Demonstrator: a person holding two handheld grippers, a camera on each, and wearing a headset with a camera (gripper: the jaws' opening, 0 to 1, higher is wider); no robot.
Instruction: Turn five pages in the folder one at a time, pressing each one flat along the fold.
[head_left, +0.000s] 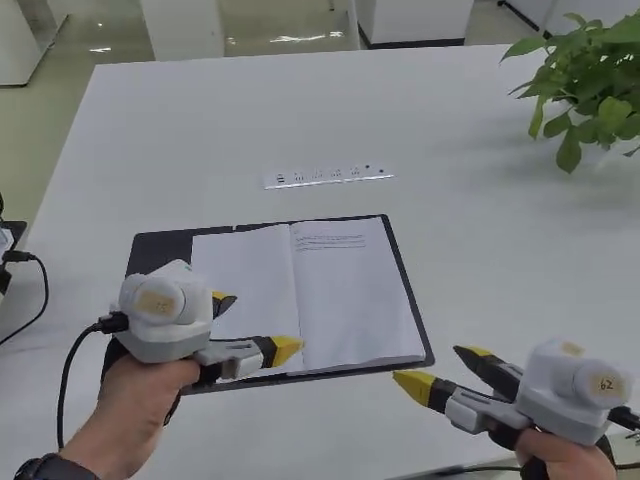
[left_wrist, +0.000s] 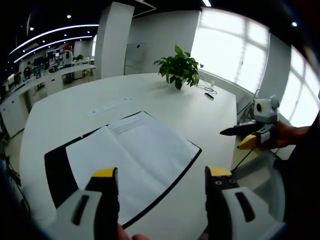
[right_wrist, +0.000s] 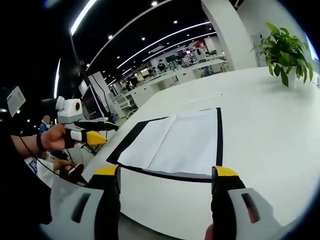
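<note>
Yellow-tipped, both pairs of fingers are spread wide and grip nothing. My left gripper (head_left: 255, 325) hangs over the folder's (head_left: 160, 250) near left corner, and my right gripper (head_left: 440, 367) is just off its near right corner. The flat black folder lies open near the worktop's (head_left: 300, 110) front edge, its smooth white pages (head_left: 350, 290) flat, with print atop the right one.

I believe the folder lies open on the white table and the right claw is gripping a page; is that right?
Not quite. The folder does lie open on the white table, but the right claw grips nothing: the head view shows it open, off the folder's near right corner and not touching it.
</note>
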